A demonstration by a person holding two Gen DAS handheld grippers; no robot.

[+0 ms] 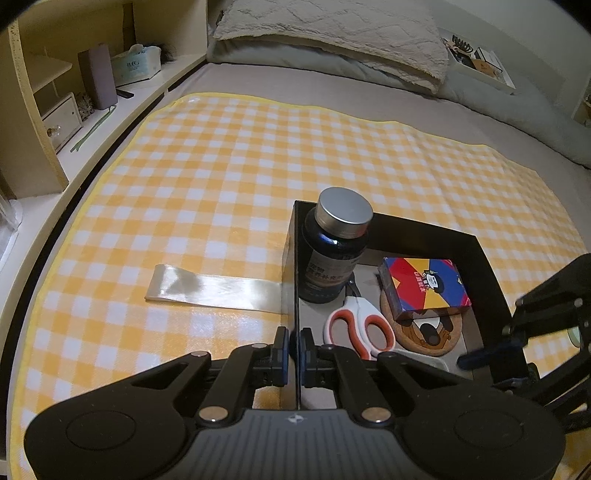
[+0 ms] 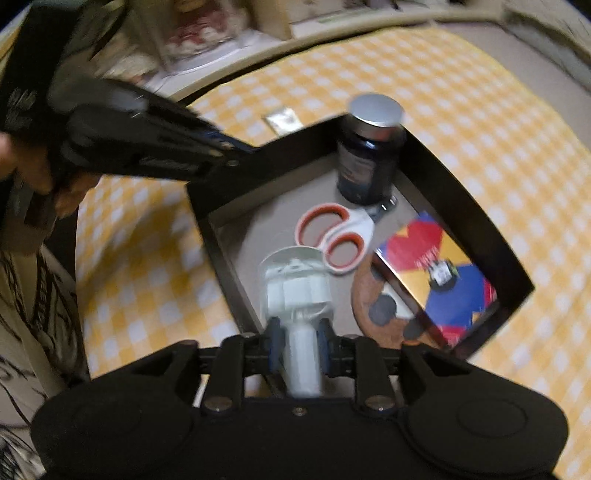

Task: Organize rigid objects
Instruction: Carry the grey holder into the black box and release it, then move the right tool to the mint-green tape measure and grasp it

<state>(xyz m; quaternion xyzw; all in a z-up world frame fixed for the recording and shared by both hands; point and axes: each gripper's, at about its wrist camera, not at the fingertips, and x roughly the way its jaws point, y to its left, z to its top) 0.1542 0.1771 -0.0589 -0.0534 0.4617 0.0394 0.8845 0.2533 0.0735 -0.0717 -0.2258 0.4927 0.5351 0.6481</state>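
Box (image 1: 436, 229), black and open-topped, sits on a yellow checked cloth (image 1: 221, 166) spread over a bed. Nearest in the left wrist view: left gripper (image 1: 293, 339), pads together on the box's left wall, thin wall clamped between them. Nearest in the right wrist view: right gripper (image 2: 300, 339) over the near end of the box, fingers parted either side of a white bottle (image 2: 295, 288); looks slack rather than pressing, though blur softens the edges. Bottle reaches down into the near left part of the box.

Inside, just beyond the white bottle: scissors (image 1: 358, 328) with orange-lined white handles, lying flat. To their right, a round cork coaster (image 1: 424, 336), with a red, blue and yellow card pack (image 1: 424, 288) resting partly on top of it. In the far left corner, upright, a dark jar (image 1: 332, 254) with a silver lid.

Outside the box, touching its left wall, a strip of clear tape (image 1: 214, 290) flat on the cloth. Further off, a pale pillow (image 1: 332, 33) at the far end of the bed. Far left, a shelf (image 1: 155, 77) holding a tissue pack (image 1: 136, 66).
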